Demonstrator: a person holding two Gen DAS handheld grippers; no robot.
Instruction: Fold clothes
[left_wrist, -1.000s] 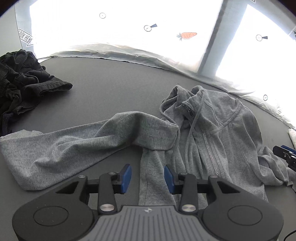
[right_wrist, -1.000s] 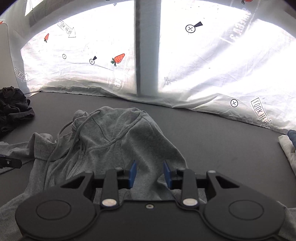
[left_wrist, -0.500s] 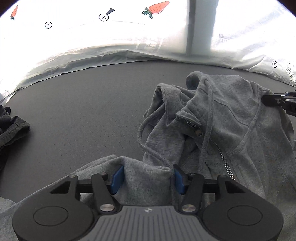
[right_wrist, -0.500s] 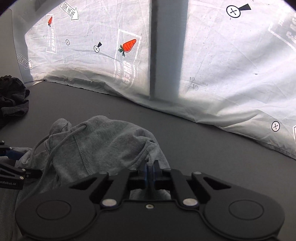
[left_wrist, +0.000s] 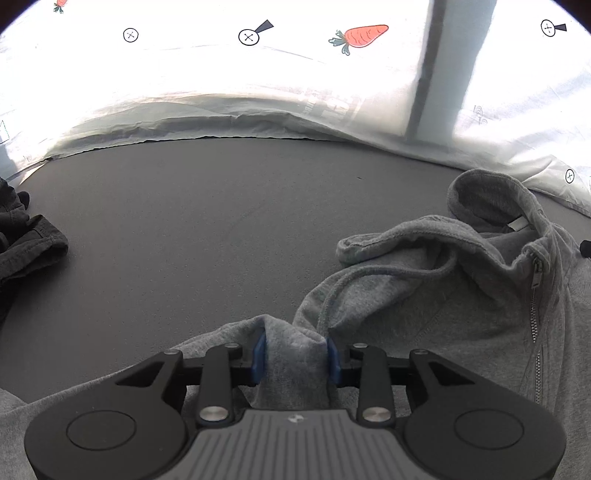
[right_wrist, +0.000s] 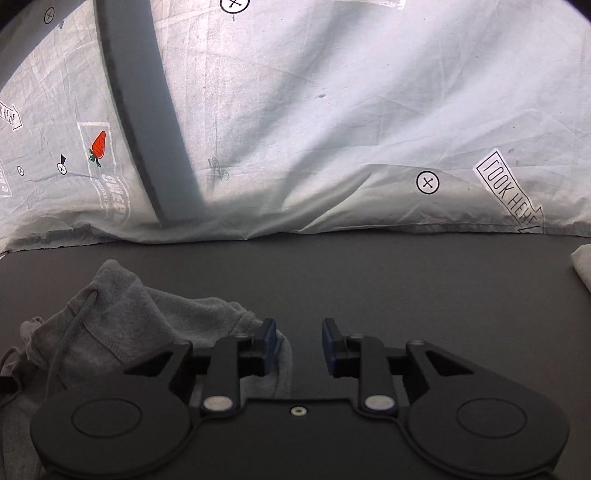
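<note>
My left gripper (left_wrist: 294, 355) jaws pinch a gray hoodie (left_wrist: 461, 295) fold for lifting off the surface (left_wrist: 184, 221); right gripper (right_wrist: 299, 347) jaws gape empty beside the hood.

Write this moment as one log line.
left tool: closed on hoodie | right tool: open, empty | hoodie: unfolded

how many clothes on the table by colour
grey: 1, the hoodie
black or dark: 1 pile of dark clothes at the left edge; I cannot tell how many pieces are in it
white: 1 cloth at the right edge, only partly in view
total: 3 visible lots of clothing on the table
</note>
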